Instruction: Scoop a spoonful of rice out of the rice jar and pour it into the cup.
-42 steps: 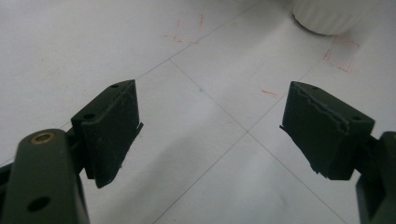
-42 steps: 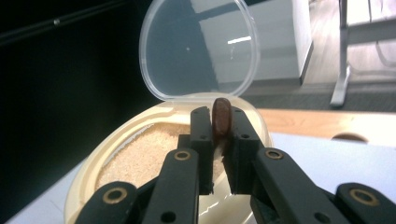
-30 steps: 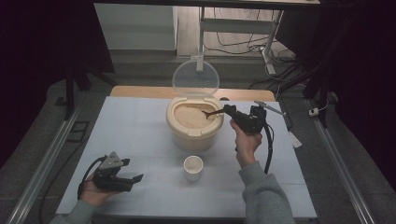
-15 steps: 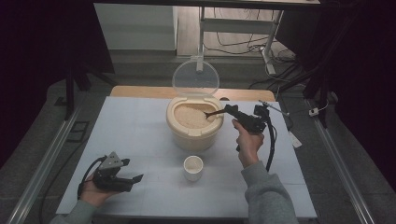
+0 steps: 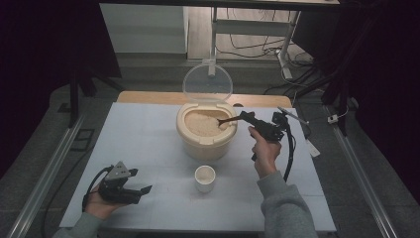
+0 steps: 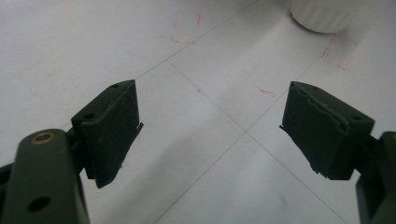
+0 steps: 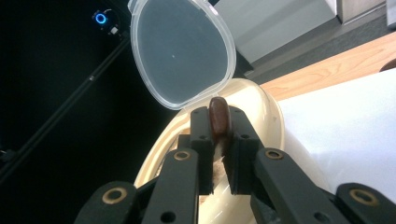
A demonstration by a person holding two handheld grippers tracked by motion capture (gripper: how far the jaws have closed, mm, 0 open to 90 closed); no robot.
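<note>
The right gripper (image 5: pixel 246 118) is up at the bin (image 5: pixel 206 133), jaws clamped on the handle of a dark spoon (image 5: pixel 229 120), and the spoon's bowl is down on the rice (image 5: pixel 202 124) near the right rim. From the right gripper view the spoon's (image 7: pixel 218 117) handle end pokes up between the closed jaws, with the bin's clear lid (image 7: pixel 181 52) standing open behind it. So the lid is up and out of the way, the spoon is in hand and reaching into the grain. That much looks done.

What's left, as I read it: lift a load of rice and carry it to the cup (image 5: pixel 205 178), which stands on the surface (image 5: pixel 148 129) just in front of the bin, apart from it. Whether the cup holds anything yet is hard to tell from above; its inside looks pale and I can't make out grains.

The left gripper (image 5: pixel 132 189) rests low at the near left of the surface, well apart from bin and cup, jaws spread wide and holding nothing. Its own view shows bare white surface (image 6: pixel 201 93) between the jaws, and the foot of the cup (image 6: pixel 327 16) at the top edge.

Early in the job, I'd say: scooping is under way, the transfer to the cup not yet made.
</note>
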